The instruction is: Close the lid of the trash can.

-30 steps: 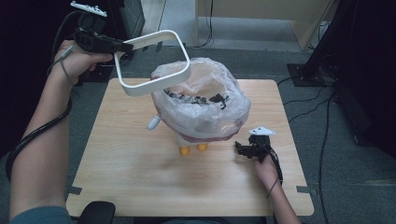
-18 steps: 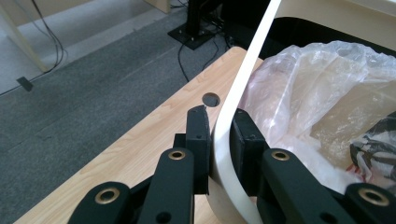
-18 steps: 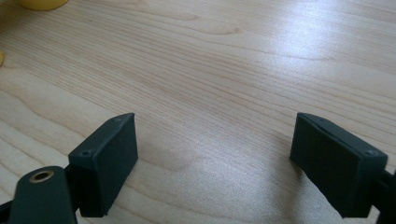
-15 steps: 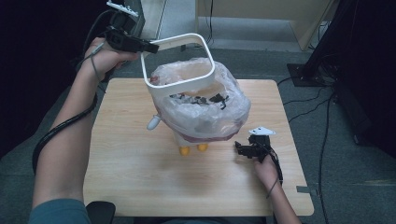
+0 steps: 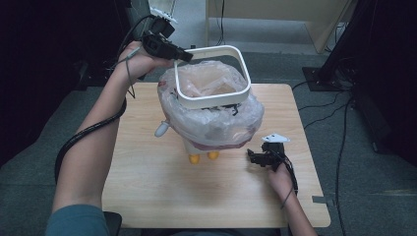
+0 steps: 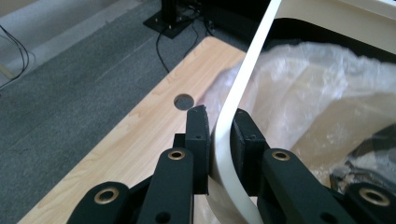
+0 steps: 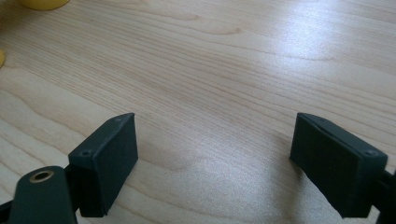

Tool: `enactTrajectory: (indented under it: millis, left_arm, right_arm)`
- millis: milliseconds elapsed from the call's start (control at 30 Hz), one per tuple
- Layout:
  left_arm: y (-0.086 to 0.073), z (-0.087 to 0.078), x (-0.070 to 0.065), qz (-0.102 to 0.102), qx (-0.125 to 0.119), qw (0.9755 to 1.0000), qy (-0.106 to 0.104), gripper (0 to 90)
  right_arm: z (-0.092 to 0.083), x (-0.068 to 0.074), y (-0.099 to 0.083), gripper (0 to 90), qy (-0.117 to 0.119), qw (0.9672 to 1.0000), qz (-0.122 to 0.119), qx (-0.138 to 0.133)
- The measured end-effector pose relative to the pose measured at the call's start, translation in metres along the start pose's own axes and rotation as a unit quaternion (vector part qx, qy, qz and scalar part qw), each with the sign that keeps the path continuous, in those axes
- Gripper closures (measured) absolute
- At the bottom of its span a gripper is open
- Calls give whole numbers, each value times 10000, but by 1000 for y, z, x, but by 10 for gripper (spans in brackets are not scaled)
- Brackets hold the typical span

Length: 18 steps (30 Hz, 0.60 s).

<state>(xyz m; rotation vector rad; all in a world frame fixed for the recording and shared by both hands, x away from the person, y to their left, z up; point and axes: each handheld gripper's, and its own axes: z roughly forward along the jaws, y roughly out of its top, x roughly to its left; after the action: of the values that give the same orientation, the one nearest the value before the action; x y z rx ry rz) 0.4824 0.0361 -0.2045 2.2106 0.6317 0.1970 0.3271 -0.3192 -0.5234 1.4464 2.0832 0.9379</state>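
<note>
Smooth white rounded-square plastic ring (image 5: 212,77) clamped at its rim by left gripper (image 6: 219,140), now shifted right since a second ago to hang over crinkled clear plastic bag (image 5: 211,113) lining small white bin on pale wooden table (image 5: 147,177); right gripper (image 7: 215,158) resting gaping, empty, unmoved

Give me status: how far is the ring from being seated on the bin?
Done: plastic bag already lines the small bin. In hand: left gripper is shut on the white ring, holding it over the bag's mouth. Left: lower it onto the rim. Right gripper rests open on the table.
</note>
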Motion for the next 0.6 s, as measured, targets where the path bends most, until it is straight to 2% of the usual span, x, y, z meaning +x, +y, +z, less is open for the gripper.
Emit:
enactTrajectory:
  millis: [200, 367, 467, 600]
  left_arm:
    - [-15, -9, -1, -63, 42, 10000, -8, 802]
    - [-19, -17, 1, -148, 85, 9998, -134, 802]
    - [-20, -14, 0, -57, 185, 9998, 34, 806]
    - [-21, -10, -1, -22, 91, 9999, 79, 807]
  right_arm:
    - [0, 0, 0, 148, 19, 10000, -31, -2]
    - [-1, 0, 0, 148, 18, 10000, -33, 1]
    - [-1, 0, 0, 148, 20, 10000, -29, 2]
    - [0, 0, 0, 148, 20, 10000, -29, -2]
